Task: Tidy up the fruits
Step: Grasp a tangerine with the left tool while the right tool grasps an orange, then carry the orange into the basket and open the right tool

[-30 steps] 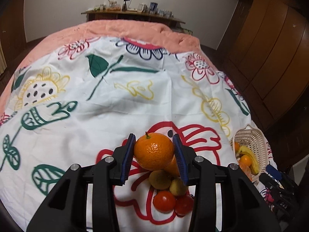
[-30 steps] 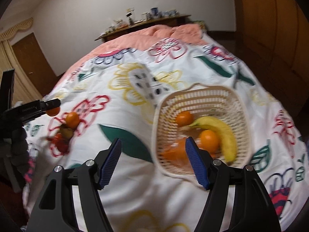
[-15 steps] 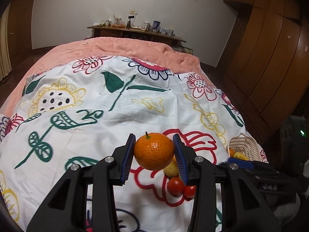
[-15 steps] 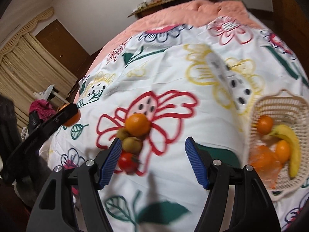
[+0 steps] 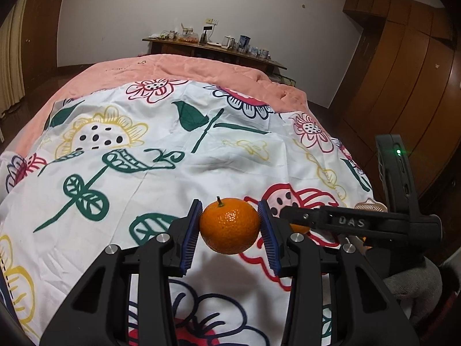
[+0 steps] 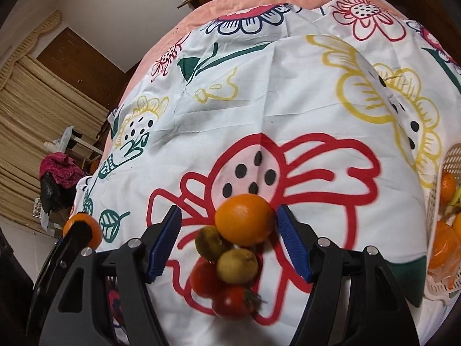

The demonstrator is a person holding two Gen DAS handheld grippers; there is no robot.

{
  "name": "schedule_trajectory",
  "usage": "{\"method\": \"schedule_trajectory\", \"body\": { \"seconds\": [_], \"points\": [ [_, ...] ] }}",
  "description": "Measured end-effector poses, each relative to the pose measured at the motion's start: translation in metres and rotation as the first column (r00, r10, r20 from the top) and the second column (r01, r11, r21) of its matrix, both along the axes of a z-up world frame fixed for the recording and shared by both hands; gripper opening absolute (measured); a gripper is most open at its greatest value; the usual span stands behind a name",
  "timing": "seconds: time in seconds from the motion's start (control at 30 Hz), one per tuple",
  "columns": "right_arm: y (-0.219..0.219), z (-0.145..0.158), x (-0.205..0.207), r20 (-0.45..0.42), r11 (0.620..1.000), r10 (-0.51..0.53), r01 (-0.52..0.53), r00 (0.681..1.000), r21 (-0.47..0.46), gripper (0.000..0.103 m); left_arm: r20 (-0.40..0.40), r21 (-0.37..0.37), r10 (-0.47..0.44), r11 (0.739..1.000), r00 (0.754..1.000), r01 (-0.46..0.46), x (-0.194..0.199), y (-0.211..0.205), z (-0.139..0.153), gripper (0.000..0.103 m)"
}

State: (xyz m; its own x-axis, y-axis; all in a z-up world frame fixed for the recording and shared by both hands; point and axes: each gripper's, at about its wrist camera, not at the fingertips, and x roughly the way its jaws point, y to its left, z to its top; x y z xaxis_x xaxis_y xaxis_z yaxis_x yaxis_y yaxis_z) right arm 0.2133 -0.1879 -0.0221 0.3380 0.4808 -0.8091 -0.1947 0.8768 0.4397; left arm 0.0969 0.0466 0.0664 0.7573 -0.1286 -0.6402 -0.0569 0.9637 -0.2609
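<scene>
The left hand-held gripper (image 5: 229, 225) keeps its tangerine (image 5: 229, 225) clamped; the right hand-held gripper (image 6: 229, 243), unclenched, has swung from the basket (image 6: 438, 201) to straddle the orange (image 6: 244, 219), likely next.

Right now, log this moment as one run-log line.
left gripper: shut on mandarin | right gripper: open over fruit pile | basket: partly filled

Under me: white cotton sheet printed with red, yellow and green flowers (image 5: 161, 178), laid over a salmon-pink quilt (image 5: 178, 69) showing at the far end. Far wall: long dark wooden sideboard (image 5: 213, 50) cluttered with small jars and cups. Right: brown panelled wooden wardrobe (image 5: 403, 66). Left: beige pleated curtains (image 6: 37, 109), magenta cloth heap (image 6: 59, 168) near them.
</scene>
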Motion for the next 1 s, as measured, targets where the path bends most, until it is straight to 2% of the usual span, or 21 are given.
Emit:
{"method": "schedule_trajectory", "body": {
  "seconds": [0.13,0.2,0.47,0.5,0.77,1.0],
  "points": [
    [0.010,-0.002,0.003,0.015,0.999,0.003,-0.002,1.000,-0.047,0.070,-0.003,-0.011,0.008,1.000,1.000,-0.008,-0.002,0.007,-0.004,0.041],
    [0.014,-0.002,0.004,0.026,0.997,0.006,-0.004,1.000,-0.076,0.067,-0.006,-0.015,0.011,1.000,1.000,-0.011,-0.004,0.010,-0.006,0.041],
    [0.022,-0.001,0.005,0.078,0.978,0.026,-0.009,0.997,-0.209,0.043,-0.012,-0.017,0.008,1.000,1.000,-0.008,-0.005,0.010,-0.009,0.041],
    [0.023,-0.001,0.005,0.084,0.976,0.030,-0.011,0.996,-0.220,0.043,-0.012,-0.016,0.007,1.000,1.000,-0.007,-0.005,0.009,-0.009,0.041],
    [0.013,0.006,0.004,0.103,0.986,0.020,-0.002,0.994,-0.169,0.042,-0.023,-0.017,0.009,1.000,1.000,-0.009,-0.004,0.010,-0.013,0.041],
    [-0.015,0.019,0.002,0.125,0.992,-0.040,0.054,0.991,-0.113,0.042,-0.021,-0.012,0.003,1.000,1.000,-0.003,-0.006,0.007,-0.014,0.041]
  ]
}}
